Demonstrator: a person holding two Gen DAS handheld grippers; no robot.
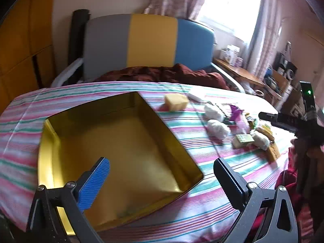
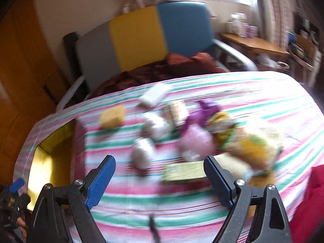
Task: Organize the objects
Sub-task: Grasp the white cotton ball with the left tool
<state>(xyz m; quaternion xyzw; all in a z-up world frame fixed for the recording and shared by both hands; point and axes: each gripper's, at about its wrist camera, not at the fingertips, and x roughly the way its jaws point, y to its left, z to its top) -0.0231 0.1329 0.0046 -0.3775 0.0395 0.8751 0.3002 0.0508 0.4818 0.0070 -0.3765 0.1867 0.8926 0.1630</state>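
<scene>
The left gripper is spread wide with nothing between its fingers, hanging over the near corner of the gold tin box, which sits open on the striped bedsheet. The right gripper also gapes, holding nothing; a flat yellow-green packet lies just ahead between its fingers, with the blurred pile of wrapped snacks beyond it and a yellow sponge off to the left.
</scene>
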